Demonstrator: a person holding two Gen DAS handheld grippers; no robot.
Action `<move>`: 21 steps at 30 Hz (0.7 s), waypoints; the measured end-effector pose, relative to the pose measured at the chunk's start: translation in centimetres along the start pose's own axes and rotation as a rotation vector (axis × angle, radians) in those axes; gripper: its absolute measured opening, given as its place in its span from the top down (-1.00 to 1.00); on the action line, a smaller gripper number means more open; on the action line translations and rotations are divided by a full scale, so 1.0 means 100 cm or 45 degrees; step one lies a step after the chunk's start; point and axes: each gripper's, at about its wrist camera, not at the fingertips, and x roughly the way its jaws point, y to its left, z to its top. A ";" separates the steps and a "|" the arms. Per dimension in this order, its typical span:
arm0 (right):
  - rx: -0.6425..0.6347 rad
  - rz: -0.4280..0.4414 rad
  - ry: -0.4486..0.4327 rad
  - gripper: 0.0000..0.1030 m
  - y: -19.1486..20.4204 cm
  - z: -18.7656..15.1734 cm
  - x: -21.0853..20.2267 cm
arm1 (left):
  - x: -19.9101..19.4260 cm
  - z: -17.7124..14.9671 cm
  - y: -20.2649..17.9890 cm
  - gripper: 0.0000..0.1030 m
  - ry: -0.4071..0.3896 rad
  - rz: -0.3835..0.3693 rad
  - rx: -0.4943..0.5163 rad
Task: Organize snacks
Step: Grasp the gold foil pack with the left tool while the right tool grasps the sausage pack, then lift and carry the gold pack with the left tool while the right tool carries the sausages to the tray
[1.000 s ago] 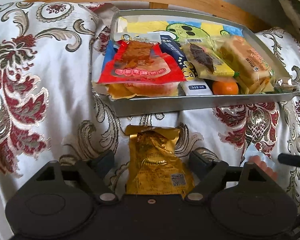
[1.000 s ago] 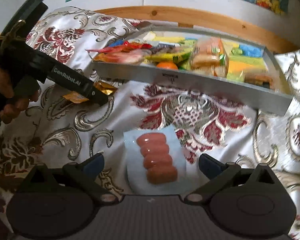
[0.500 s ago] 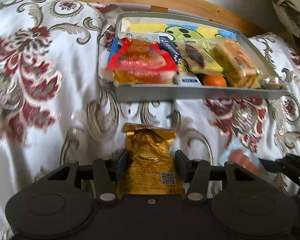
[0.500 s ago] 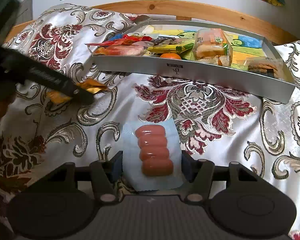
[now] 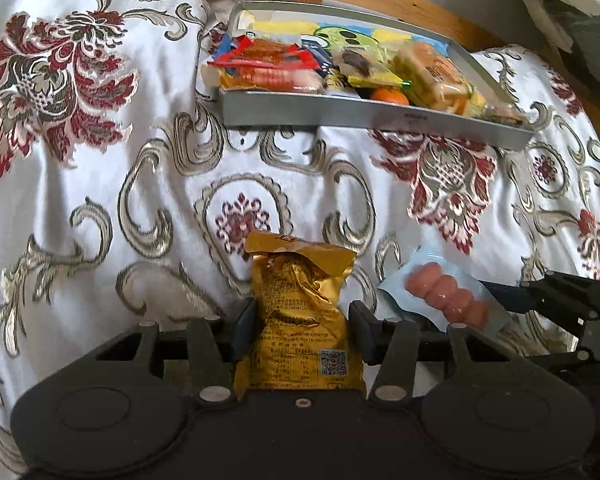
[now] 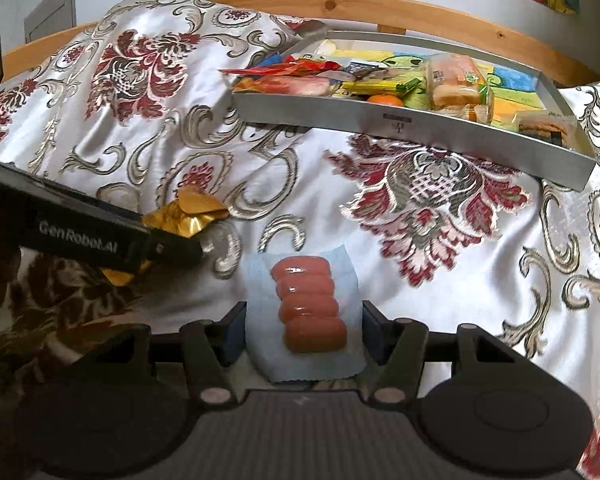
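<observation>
Snacks fill a grey tray (image 5: 364, 114) at the far side of a white cloth (image 5: 100, 184) patterned with red flowers and silver scrolls. Among them lie a red packet (image 5: 268, 56), a yellow-green packet (image 5: 364, 70), a small orange (image 5: 389, 97) against the near wall, and wrapped buns (image 5: 428, 74) toward the right. A wooden rail (image 6: 380, 10) runs behind the tray.

Nearer the cameras, the left gripper (image 5: 302, 322) is clamped on a gold packet (image 5: 300, 312): its two pads press the packet's sides, and the crimped top end points toward the tray. In the right wrist view the same packet (image 6: 184, 216) juts out beyond the left gripper's black finger (image 6: 100, 236), which bears white lettering.

The right gripper (image 6: 304, 336) is closed on a sausage pack (image 6: 308, 304) (four pink links in a row under pale blue film), with a pad against each long edge of the film. From the left wrist view that pack (image 5: 446, 298) sits just right of the gold packet, with the right gripper's dark fingers (image 5: 540, 294) reaching in from the right edge.

Both held snacks are well short of the tray, over the cloth, the gold packet to the left and the sausage pack beside it. Whether either one touches the cloth cannot be told.
</observation>
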 end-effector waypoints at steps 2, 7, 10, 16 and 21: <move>-0.003 -0.026 -0.008 -0.25 0.004 -0.004 -0.001 | 0.000 -0.006 0.000 -0.04 -0.016 0.012 0.022; -0.023 -0.063 -0.041 -0.35 0.009 -0.009 0.002 | 0.004 -0.012 0.000 -0.11 -0.035 0.023 0.072; -0.008 -0.054 -0.055 -0.45 0.006 -0.010 0.005 | 0.007 -0.010 0.000 -0.14 -0.044 0.021 0.087; -0.027 -0.062 -0.079 -0.53 0.006 -0.011 0.011 | 0.014 -0.012 -0.006 -0.31 -0.064 0.025 0.130; -0.026 -0.058 -0.092 -0.51 0.006 -0.012 0.014 | 0.016 -0.014 -0.009 -0.23 -0.077 0.040 0.161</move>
